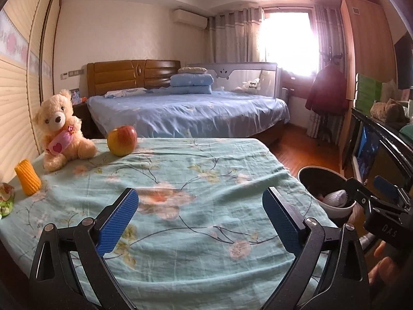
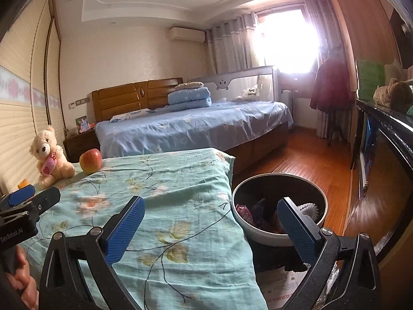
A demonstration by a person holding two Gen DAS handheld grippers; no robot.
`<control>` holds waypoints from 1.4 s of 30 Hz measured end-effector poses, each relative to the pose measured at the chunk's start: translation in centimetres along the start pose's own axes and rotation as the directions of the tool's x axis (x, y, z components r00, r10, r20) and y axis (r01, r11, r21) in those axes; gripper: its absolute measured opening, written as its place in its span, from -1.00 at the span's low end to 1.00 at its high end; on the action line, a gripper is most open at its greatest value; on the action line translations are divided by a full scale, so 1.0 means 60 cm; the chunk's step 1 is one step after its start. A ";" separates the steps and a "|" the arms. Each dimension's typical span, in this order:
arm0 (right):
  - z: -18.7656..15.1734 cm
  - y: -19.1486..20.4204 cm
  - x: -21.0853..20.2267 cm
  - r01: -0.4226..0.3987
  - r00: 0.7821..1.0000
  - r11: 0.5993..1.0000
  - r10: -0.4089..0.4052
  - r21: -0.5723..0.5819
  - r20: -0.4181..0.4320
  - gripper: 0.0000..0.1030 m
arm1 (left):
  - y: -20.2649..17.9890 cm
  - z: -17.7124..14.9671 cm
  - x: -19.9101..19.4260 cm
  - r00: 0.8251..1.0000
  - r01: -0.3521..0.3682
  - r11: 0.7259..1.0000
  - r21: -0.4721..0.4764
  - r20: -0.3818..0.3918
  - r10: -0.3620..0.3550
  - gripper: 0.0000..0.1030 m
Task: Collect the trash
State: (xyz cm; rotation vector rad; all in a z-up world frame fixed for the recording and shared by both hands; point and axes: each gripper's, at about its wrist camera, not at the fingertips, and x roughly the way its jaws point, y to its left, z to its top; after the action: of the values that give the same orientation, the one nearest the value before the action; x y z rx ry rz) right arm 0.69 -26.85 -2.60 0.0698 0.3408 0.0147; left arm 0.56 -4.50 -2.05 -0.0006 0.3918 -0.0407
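Both tools hang spread wide with nothing between their blue pads: the left gripper (image 1: 200,217) over the near middle of the table, the right gripper (image 2: 211,224) straddling the table's right edge and the bin beside it. Largest in view is the blue-sheeted bed (image 1: 185,111) across the room, well apart from everything handled. Nearer, the table (image 1: 180,170) wears a pale green floral cloth, and most of that cloth lies bare. Off its right edge, lower down, stands the round dark trash bin (image 2: 260,235), and the trash is inside it: a pink printed wrapper (image 2: 244,213) against the left wall, a white crumpled piece (image 2: 311,208) toward the right, darker scraps between them that are too dim to name. At the table's far left corner a cream teddy bear (image 1: 60,130) sits upright, a red-and-yellow apple (image 1: 122,140) just beside it. Along the left edge, closer in, stands a ribbed yellow cylinder (image 1: 28,180), and nearer still a small green and red item (image 1: 6,199), partly cut off.
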 end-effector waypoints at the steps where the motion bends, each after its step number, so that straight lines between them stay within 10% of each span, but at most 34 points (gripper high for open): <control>1: 0.000 0.000 -0.001 -0.001 1.000 1.000 0.001 0.001 0.001 1.00 | -0.001 0.000 -0.001 1.000 -0.002 1.000 0.002 0.001 0.002 0.92; 42: 0.001 0.012 -0.006 -0.021 1.000 1.000 0.021 -0.003 -0.019 1.00 | -0.001 0.002 -0.022 0.999 -0.026 1.000 0.009 0.024 0.025 0.92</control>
State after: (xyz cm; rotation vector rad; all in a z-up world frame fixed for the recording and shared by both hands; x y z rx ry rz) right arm 0.36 -26.16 -2.40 0.0700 0.3588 0.0364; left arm -0.63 -4.49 -1.40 0.0127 0.3678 -0.0172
